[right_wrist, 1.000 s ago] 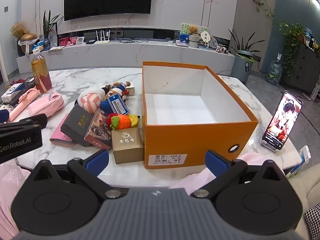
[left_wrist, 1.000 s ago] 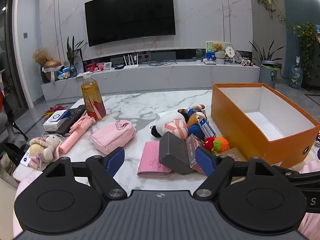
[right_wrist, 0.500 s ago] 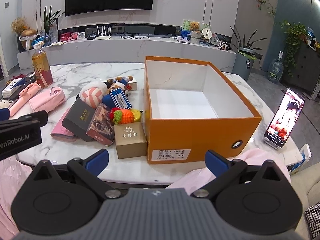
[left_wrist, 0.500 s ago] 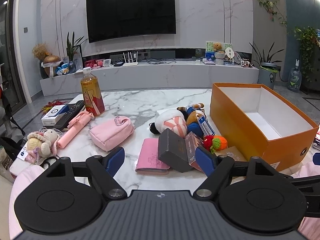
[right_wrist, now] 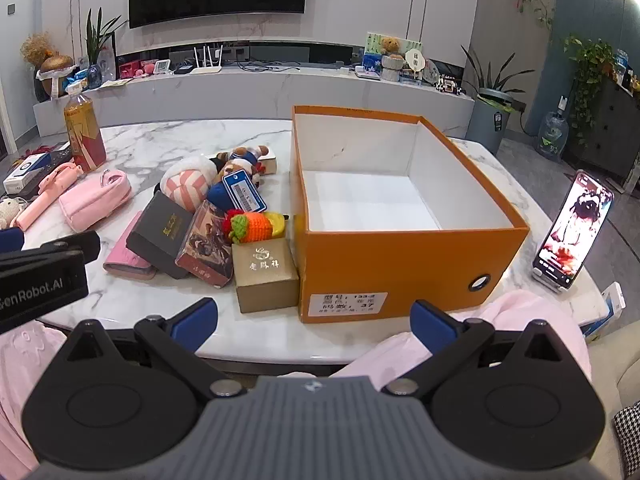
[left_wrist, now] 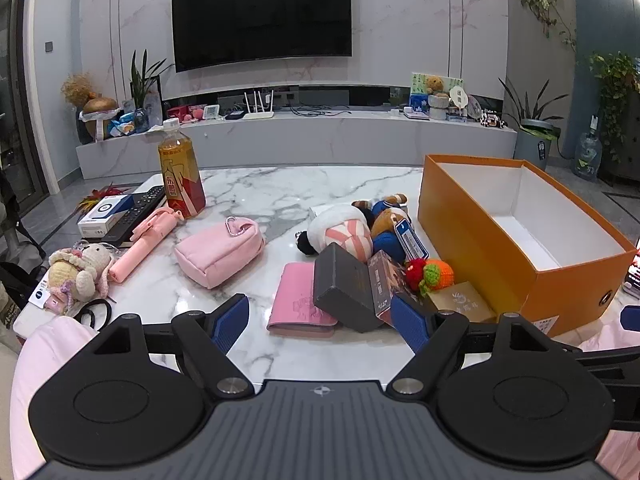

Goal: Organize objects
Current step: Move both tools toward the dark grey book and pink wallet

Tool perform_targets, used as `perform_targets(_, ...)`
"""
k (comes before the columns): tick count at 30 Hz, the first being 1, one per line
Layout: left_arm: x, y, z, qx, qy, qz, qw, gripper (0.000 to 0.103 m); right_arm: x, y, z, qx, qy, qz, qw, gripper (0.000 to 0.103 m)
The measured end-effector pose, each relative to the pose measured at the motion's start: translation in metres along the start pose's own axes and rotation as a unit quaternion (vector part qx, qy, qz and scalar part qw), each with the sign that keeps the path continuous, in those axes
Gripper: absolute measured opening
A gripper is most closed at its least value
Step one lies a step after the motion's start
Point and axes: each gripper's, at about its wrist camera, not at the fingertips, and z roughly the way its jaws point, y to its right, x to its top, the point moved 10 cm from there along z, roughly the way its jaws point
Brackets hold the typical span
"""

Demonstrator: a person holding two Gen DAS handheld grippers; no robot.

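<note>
An empty orange box (right_wrist: 384, 256) stands on the marble table (right_wrist: 160, 140), and it sits right of the pile in the left wrist view (left_wrist: 480, 232). The pile holds a gold box (right_wrist: 266, 274), a crochet carrot (right_wrist: 256, 226), a dark grey box (left_wrist: 344, 280), a pink wallet (left_wrist: 298, 300) and plush toys (left_wrist: 344, 232). A pink pouch (left_wrist: 220, 250) lies further left. My left gripper (left_wrist: 320, 318) is open, hovering at the table's near edge before the wallet. My right gripper (right_wrist: 314, 318) is open in front of the orange box, holding nothing.
A tea bottle (left_wrist: 180, 172), a pink selfie stick (left_wrist: 144, 242), a plush bunny (left_wrist: 84, 268) and a remote (left_wrist: 136, 212) sit at the table's left end. A lit phone (right_wrist: 572, 232) stands on a holder to the right of the box. Pink sleeves show under both grippers.
Both views have drifted a little, so the table objects sit slightly higher in the frames. Both grippers stay open, and nothing on the table has moved.
</note>
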Motion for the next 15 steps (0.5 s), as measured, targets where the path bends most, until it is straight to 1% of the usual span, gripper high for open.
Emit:
perform_targets(9, -0.005, 0.0, 0.007, -0.004, -0.015, 0.0, 0.9999, 0.092, -0.004, -0.003, 0.007, 0.006, -0.016, 0.003, 1.0, 0.102)
perform_targets(15, -0.008, 0.001, 0.015, -0.023, -0.029, -0.002, 0.9993, 0.092, -0.005, -0.007, 0.015, 0.014, -0.026, 0.005, 1.0, 0.102)
